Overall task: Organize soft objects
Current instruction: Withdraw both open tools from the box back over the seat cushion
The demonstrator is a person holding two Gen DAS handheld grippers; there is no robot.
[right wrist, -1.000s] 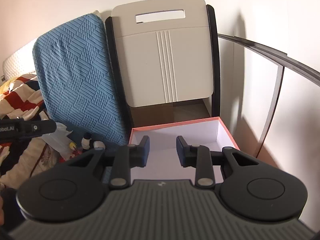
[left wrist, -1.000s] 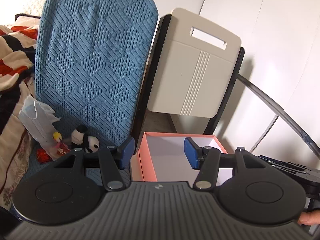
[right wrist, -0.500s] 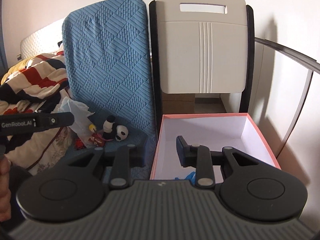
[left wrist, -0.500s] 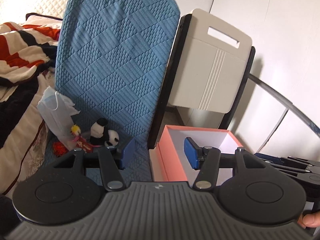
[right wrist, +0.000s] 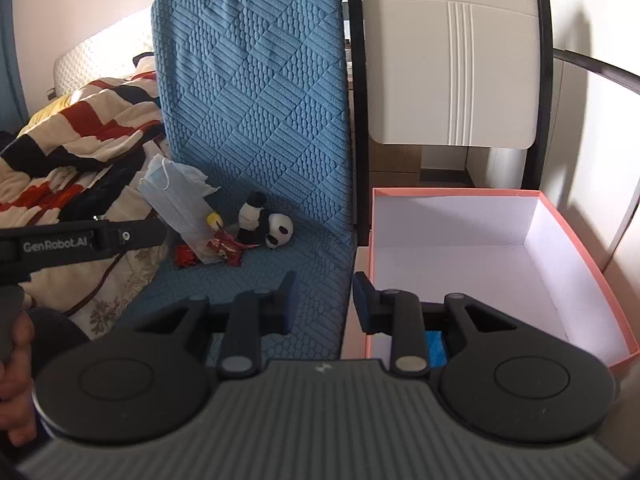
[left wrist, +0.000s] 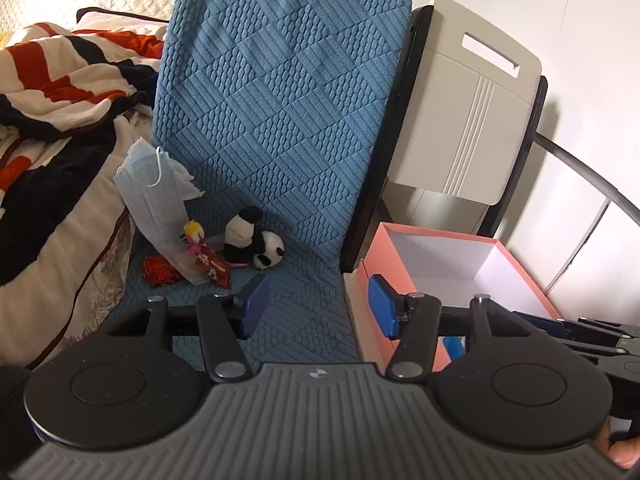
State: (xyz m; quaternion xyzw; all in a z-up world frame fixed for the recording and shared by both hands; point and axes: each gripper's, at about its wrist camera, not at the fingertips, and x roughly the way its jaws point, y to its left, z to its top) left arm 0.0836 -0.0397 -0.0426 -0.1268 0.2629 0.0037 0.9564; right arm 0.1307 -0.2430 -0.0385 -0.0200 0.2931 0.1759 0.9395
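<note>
A small panda plush (left wrist: 254,242) (right wrist: 266,227) lies on the blue quilted mat (left wrist: 288,312), beside a blue face mask (left wrist: 150,196) (right wrist: 176,196), a yellow-headed doll (left wrist: 194,234) and red wrapped items (left wrist: 160,274) (right wrist: 224,250). An open pink box (left wrist: 500,252) (right wrist: 572,236) stands to the right; a blue object (right wrist: 434,348) lies at its near end. My left gripper (left wrist: 318,308) is open and empty above the mat's near edge. My right gripper (right wrist: 324,300) is open and empty over the edge between mat and box.
A blue cushion (left wrist: 280,92) leans upright behind the toys. A white folding panel (left wrist: 464,108) in a black frame stands behind the box. A striped blanket (left wrist: 60,92) covers the bed at left. White wall lies to the right.
Both grippers have swung left, from facing the pink box toward the mat and toys. The toys now sit nearer the centre of both views. The jaws stay open.
</note>
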